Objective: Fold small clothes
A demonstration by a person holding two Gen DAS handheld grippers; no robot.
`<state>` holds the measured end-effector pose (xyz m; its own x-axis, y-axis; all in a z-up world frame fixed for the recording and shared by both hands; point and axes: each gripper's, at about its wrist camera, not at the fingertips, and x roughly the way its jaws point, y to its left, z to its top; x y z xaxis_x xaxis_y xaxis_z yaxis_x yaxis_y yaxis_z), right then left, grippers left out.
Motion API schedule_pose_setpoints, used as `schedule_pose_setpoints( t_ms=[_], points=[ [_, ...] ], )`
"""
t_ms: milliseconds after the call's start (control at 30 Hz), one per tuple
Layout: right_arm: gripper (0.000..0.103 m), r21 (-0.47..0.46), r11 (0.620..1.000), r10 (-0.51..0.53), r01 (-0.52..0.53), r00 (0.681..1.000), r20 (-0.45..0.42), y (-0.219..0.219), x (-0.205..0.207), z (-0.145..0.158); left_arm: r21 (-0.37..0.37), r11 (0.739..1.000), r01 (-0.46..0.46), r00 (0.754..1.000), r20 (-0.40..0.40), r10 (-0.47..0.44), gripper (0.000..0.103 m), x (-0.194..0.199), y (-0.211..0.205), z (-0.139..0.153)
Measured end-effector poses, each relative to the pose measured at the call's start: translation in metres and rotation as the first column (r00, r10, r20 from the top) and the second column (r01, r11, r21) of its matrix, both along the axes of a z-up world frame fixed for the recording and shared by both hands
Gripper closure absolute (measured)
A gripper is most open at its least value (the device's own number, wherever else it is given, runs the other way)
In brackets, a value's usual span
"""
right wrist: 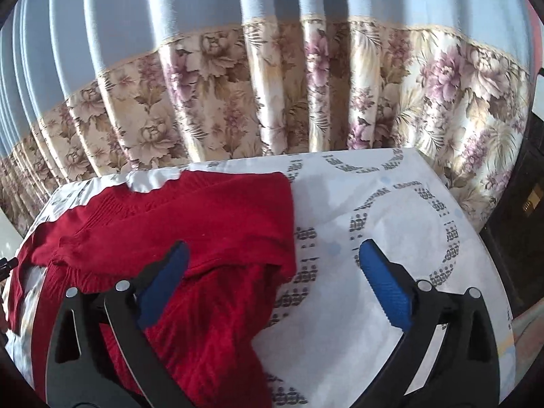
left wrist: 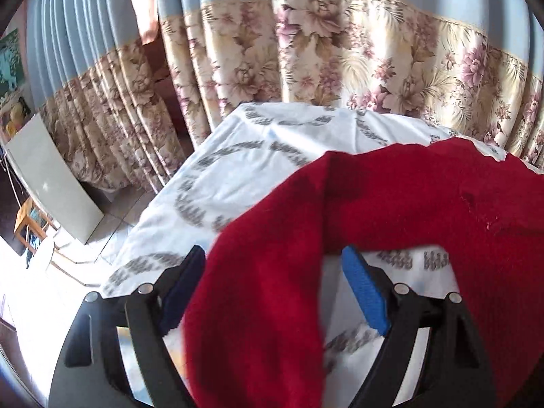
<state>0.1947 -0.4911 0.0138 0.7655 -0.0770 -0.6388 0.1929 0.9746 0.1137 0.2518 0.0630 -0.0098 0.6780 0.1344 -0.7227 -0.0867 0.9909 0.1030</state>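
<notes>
Nearest my left camera, a strip of the red knit sweater (left wrist: pixel 340 210) drapes between the left gripper (left wrist: pixel 272 292), whose jaws stand wide; neither blue pad seems to press the cloth, so I judge it released or only hanging there. My right gripper (right wrist: pixel 272 282) is spread to its widest with nothing pinched; its left pad sits over the sweater's edge, its right pad over the white printed sheet (right wrist: pixel 391 204).

The sweater lies on the left half of that sheet, one flap already doubled over towards the floral curtain (right wrist: pixel 272 85) behind.

For the next fold I would take a hem corner with each gripper, bite only the top layers, lift evenly and lay the edges flush before letting go.
</notes>
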Motion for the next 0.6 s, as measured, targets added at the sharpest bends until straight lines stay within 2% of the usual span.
schedule_pose_setpoints(
  t_ms=[167,267,433,533,600],
  points=[
    [0.003,-0.050,0.999,-0.005,0.007,0.999,0.044,0.015,-0.009,0.006,0.003,1.000,0.020,1.000,0.022,-0.020,0.020,-0.034,0.009,0.000],
    [0.003,-0.092,0.995,-0.021,0.027,0.997,0.072,0.028,-0.019,0.020,0.018,0.999,0.033,0.999,0.004,-0.034,0.020,-0.048,0.008,-0.010],
    [0.003,-0.107,0.994,-0.002,0.012,0.996,0.091,0.045,-0.039,0.028,0.053,0.994,0.094,0.995,-0.025,-0.092,0.020,-0.062,-0.016,-0.026],
    [0.003,-0.080,0.997,0.021,-0.004,0.978,0.208,0.048,-0.057,0.025,0.053,0.994,0.098,0.994,-0.055,-0.096,0.020,-0.064,-0.025,-0.037],
    [0.003,-0.040,0.999,-0.008,0.018,0.971,0.240,0.042,-0.060,0.018,0.064,0.994,0.086,0.993,-0.083,-0.081,0.020,-0.061,-0.028,-0.042]
  ],
)
